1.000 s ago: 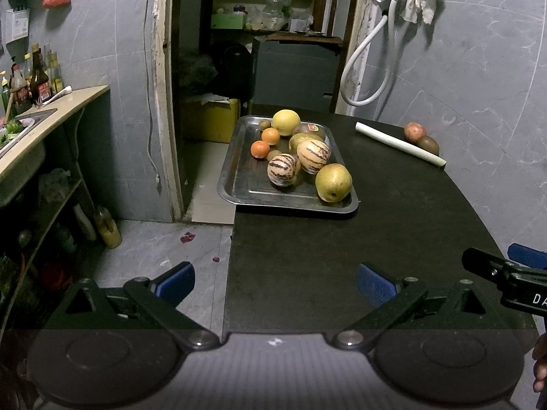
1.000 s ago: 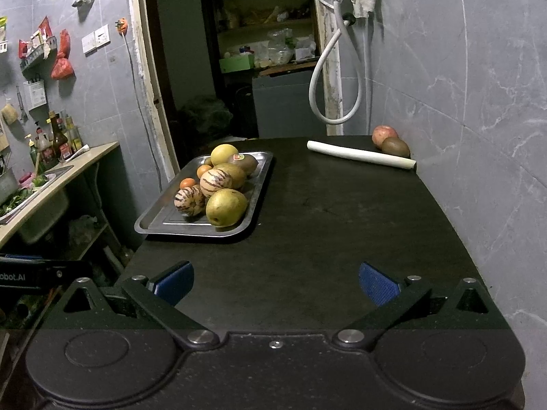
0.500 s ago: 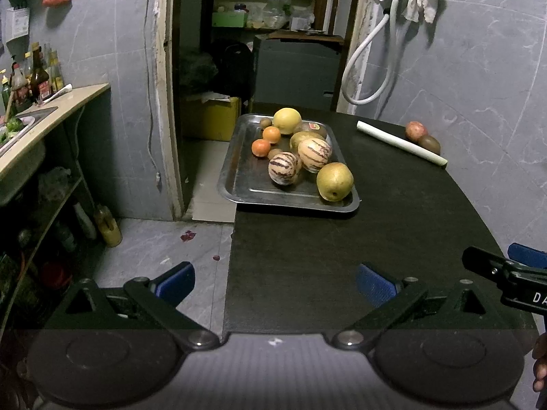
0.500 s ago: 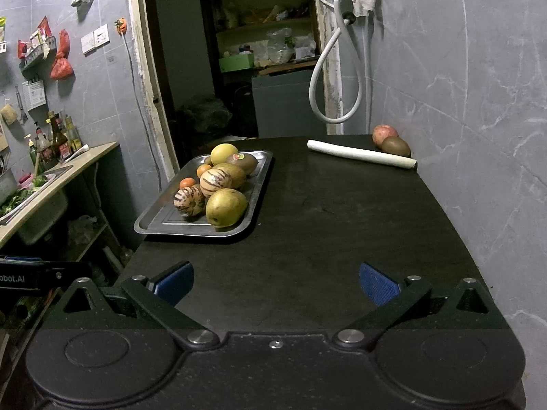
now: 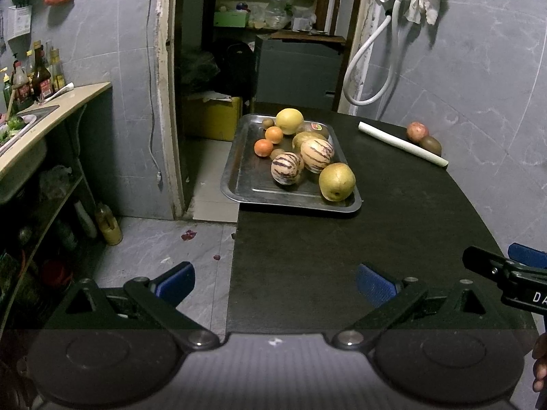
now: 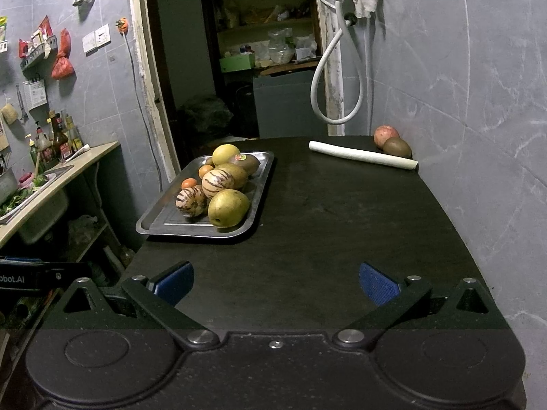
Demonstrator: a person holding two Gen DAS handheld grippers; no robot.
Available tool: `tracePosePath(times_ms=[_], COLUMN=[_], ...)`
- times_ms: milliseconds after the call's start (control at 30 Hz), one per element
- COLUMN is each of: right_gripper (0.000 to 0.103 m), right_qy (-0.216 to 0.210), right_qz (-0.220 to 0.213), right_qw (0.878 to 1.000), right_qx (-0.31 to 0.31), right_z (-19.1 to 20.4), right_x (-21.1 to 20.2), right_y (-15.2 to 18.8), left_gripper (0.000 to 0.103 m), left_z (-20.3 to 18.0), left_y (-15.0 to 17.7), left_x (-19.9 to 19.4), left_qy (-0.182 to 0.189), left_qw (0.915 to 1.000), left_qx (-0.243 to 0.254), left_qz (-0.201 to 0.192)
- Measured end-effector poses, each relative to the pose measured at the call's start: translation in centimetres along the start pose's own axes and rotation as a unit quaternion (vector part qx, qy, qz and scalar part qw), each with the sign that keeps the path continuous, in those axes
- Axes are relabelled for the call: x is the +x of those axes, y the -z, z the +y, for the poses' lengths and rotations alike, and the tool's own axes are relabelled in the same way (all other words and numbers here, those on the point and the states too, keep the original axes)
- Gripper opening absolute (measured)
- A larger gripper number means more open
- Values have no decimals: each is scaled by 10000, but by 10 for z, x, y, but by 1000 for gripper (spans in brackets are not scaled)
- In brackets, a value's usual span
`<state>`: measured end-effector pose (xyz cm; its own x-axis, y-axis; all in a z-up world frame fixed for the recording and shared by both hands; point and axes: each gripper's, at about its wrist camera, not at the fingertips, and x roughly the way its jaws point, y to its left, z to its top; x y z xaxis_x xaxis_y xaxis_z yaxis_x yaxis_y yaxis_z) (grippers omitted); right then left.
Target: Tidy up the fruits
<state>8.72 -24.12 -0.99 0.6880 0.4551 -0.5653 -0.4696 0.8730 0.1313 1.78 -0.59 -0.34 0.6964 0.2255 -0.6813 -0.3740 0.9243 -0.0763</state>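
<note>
- Left gripper (image 5: 275, 282), blue-padded, is level over the near left edge of the black table (image 5: 393, 222), jaws spread wide, holding nothing.
- Right gripper (image 6: 275, 282) is alongside, equally wide and empty.
- Ahead sits the steel tray (image 5: 244, 174) of mixed fruits (image 5: 309, 157).
- Far right, beyond a white roll (image 6: 362, 159), lie a red apple (image 6: 385, 135) and a brown kiwi (image 6: 397, 147).

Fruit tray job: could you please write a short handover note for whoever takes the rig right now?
Left tool: open, empty, at the table's near edge.
Right tool: open, empty, over the table.
Metal tray: pear, two striped melons, oranges and other fruit piled in.
Left: red apple and brown fruit by the wall, behind the white roll; neither grasped yet.
</note>
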Motion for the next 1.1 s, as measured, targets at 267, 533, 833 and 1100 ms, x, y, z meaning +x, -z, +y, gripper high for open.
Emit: tracePosePath(times_ms=[267, 533, 833, 1100], right_gripper=[103, 103, 103, 103], right_qy=[-16, -28, -56, -65], right_qz=[-6, 3, 4, -2], right_qw=[10000, 10000, 10000, 10000], right_qx=[-2, -6, -38, -57], right_z=[1, 2, 3, 5], right_x=[1, 1, 1, -1], right_y=[1, 1, 1, 0], left_gripper=[102, 102, 102, 102], left_z=[0, -1, 0, 0], left_y=[1, 2, 4, 5], left_x=[0, -2, -8, -10], left_qy=[-14, -30, -200, -286], left_qw=[10000, 10000, 9998, 9993], left_qx=[8, -46, 14, -83], left_qz=[1, 16, 92, 211])
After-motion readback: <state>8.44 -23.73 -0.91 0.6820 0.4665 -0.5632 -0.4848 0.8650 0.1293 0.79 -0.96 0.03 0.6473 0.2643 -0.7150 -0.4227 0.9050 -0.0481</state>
